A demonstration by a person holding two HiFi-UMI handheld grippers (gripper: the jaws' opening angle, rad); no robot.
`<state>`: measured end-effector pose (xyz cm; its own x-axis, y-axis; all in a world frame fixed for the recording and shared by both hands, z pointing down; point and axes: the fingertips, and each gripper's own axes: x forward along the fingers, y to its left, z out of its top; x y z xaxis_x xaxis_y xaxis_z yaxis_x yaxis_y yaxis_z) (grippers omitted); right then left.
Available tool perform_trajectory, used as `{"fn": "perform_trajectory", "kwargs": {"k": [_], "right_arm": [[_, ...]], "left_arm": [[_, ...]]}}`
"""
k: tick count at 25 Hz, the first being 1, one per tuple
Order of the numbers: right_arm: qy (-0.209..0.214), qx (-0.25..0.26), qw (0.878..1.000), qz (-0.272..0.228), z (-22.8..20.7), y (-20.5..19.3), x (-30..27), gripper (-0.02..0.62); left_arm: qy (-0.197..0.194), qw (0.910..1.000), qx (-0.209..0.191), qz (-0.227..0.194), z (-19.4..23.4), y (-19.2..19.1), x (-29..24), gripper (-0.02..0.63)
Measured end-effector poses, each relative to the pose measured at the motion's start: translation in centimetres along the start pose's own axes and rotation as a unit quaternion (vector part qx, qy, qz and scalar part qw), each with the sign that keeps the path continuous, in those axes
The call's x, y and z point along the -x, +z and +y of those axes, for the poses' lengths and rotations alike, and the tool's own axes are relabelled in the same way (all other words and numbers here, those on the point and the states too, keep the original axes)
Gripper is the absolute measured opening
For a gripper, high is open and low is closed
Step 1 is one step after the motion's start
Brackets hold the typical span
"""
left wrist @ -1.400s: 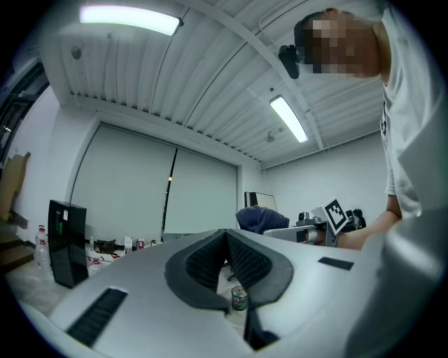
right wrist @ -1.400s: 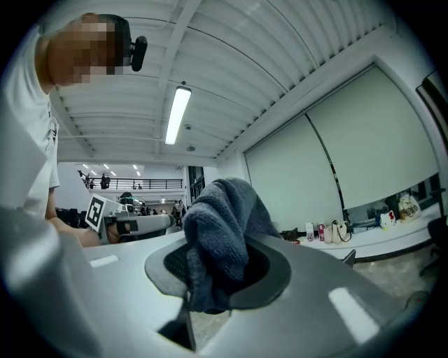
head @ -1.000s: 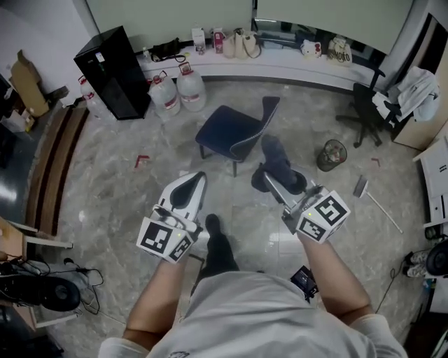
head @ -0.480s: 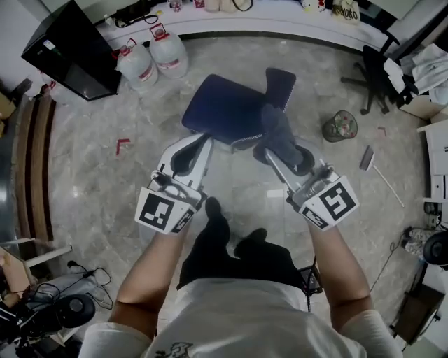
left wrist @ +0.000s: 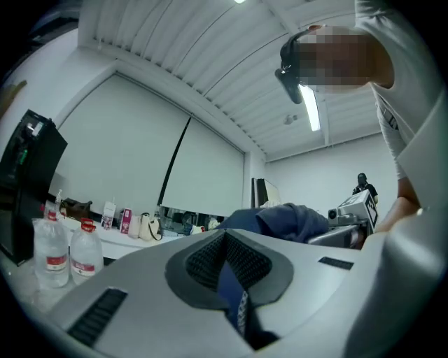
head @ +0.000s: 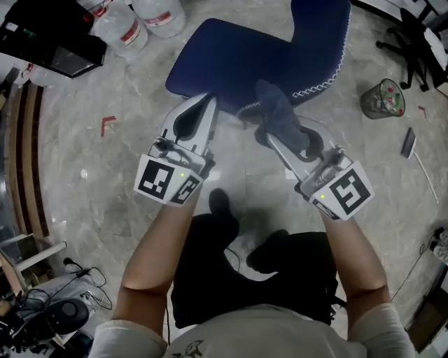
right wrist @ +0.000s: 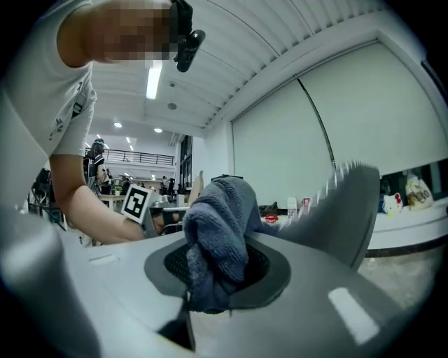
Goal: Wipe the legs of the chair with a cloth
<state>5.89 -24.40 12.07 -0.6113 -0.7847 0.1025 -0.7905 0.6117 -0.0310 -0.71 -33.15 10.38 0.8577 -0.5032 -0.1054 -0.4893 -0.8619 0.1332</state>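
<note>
right gripper (head: pixel 274 140) pinches the soft, limp cloth (head: pixel 276 112) mid-bunch, left gripper (head: pixel 208 105) pressed together, empty, beside the rigid-looking chair (head: pixel 245 49).

An office, by my feeds
Beyond my left gripper (head: pixel 208 102): water jugs (head: pixel 159 12), a black cabinet (head: pixel 49 45); right of my right gripper (head: pixel 275 134), a mesh wastebasket (head: pixel 383 99), a swivel-chair base (head: pixel 407 42).

Head view: above person, steeply down; chair (head: pixel 245 56) at 12 o'clock. Left gripper view: low, along own jaws, chair close; right gripper's marker cube (left wrist: pixel 358 204) at 3 o'clock. Right gripper view: likewise; left gripper's marker cube (right wrist: pixel 136 203) at 9 o'clock. All share chair, cloth (head: pixel 278 119).
</note>
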Motion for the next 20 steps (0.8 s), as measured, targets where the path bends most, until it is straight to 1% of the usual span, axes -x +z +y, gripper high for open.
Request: {"fn": "perform_trajectory", "kwargs": {"k": [3,6,8,10,14,16,18,20], "right_arm": [[0.014,0.002,1.000,0.000,0.2,-10.5,-1.8,0.086],[0.022,-0.007,1.000,-0.001,0.4,-19.5,-3.1,0.086],[0.024,-0.011,1.000,0.007,0.4,-24.9,-3.9,0.086],[0.020,-0.019,0.999,0.024,0.1,-30.4,-4.9,0.086],[0.004,-0.038,0.995,0.089,-1.6,-40.9,-6.9,0.086],[-0.008,-0.054,0.991,0.125,-2.7,-45.1,-7.3,0.086],[-0.016,-0.061,0.987,0.151,-3.6,-47.8,-7.8,0.086],[-0.020,-0.059,0.985,0.164,-4.6,-49.0,-8.7,0.086]], "left_arm": [[-0.023,0.9996,-0.005,0.014,2.1,-9.6,-0.8,0.006],[-0.055,0.9979,-0.010,0.034,2.4,-18.1,-1.4,0.006],[-0.076,0.9958,-0.023,0.046,2.0,-22.9,-1.9,0.006],[-0.088,0.9943,-0.027,0.053,2.1,-26.9,-2.2,0.006],[-0.092,0.9923,-0.034,0.075,3.4,-32.1,-2.9,0.006],[-0.092,0.9911,-0.038,0.089,4.3,-34.0,-3.6,0.006],[-0.090,0.9902,-0.038,0.100,4.7,-35.3,-4.1,0.006],[-0.087,0.9899,-0.038,0.105,4.9,-35.8,-4.3,0.006]]}}
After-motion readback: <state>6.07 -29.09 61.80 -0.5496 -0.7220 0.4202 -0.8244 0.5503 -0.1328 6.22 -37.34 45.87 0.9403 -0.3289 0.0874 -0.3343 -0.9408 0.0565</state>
